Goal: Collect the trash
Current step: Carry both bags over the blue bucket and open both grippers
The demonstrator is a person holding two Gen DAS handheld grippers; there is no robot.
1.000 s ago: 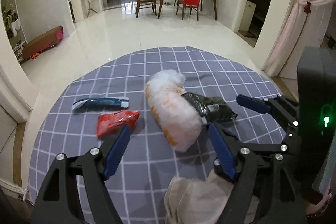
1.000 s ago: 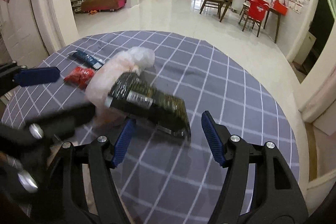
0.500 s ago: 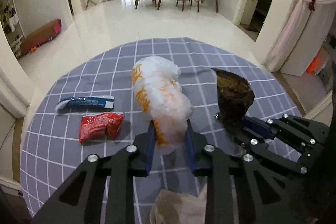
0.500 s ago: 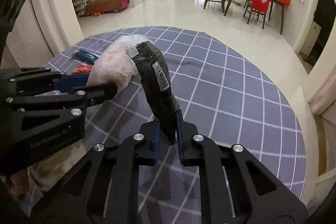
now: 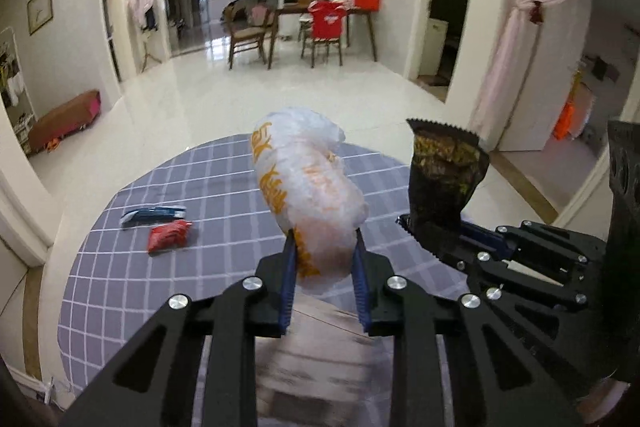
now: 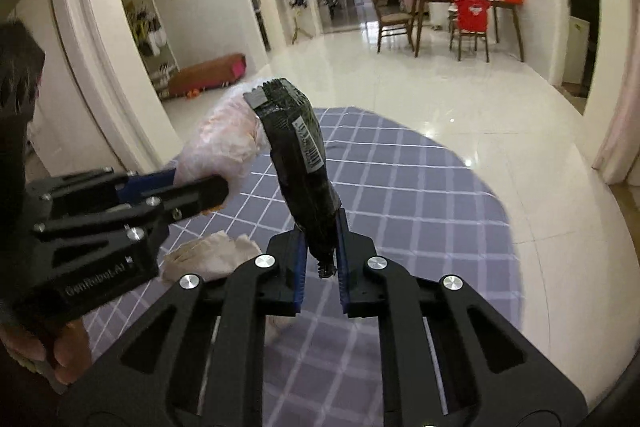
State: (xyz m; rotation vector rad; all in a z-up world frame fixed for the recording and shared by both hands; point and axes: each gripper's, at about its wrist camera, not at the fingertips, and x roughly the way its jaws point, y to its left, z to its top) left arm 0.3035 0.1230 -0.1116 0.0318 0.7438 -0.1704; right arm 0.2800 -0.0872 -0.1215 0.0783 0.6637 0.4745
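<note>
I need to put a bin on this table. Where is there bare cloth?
Bare: the checked cloth right of the dark snack bag. Crowded: the left, with the blue wrapper, red packet and crumpled tissue.

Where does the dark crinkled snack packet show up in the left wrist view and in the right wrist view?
Left wrist view: the dark crinkled snack packet stands upright at right of centre, clamped in the right gripper, beside the white plastic bag with orange print.
Right wrist view: the packet rises at centre from the right gripper.
Shared landmark: the chair draped in red at the far table.
</note>
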